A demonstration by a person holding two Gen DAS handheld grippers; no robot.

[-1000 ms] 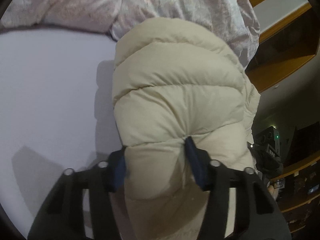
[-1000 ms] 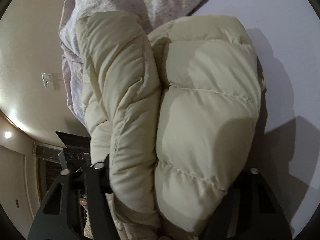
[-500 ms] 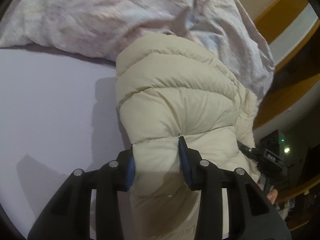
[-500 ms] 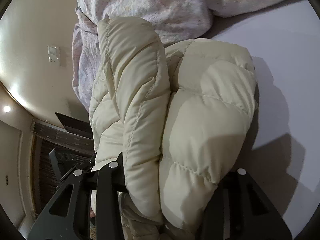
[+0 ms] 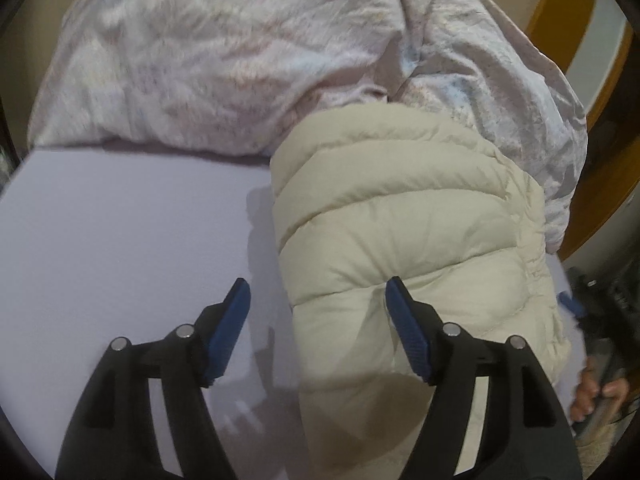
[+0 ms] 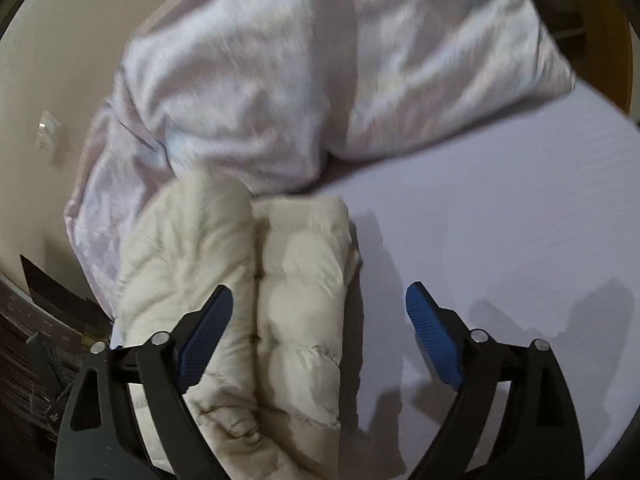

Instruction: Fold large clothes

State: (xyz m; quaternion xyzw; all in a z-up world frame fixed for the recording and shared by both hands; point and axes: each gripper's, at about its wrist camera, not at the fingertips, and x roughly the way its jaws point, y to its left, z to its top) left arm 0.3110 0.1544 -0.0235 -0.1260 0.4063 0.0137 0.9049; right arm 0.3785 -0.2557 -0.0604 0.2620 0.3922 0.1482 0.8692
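- Released since a moment ago: both grippers, then pinched into the puffy cream jacket [image 5: 404, 216], now spread apart and pulled back from it.
- Left gripper [image 5: 316, 300]: jaws opening, blue ribbed pads [image 5: 406, 332] wide apart; right pad just beside a dimple in the jacket's quilting, left pad over bare sheet; nothing squeezed.
- Right gripper [image 6: 320, 304]: jaws opening too, blue textured pads [image 6: 434, 334] spread; left pad in front of the jacket's rolled sleeve side, right pad over the sheet; no grip on anything.
- Jacket [image 6: 280, 280]: folded into a thick bundle on the bed, soft and padded, stitched into rounded horizontal tubes, matte cream shell; in the right wrist view, two plump rolls side by side with a seam between.
- Sheet [image 5: 128, 232]: smooth, flat, pale lilac, marked by gripper shadows.
- Crumpled duvet [image 5: 240, 52]: heaped just behind the jacket and touching its far end, wrinkled, pale with a faint pinkish pattern.
- Part of a hand [image 5: 596, 396] at the right edge of the left wrist view.
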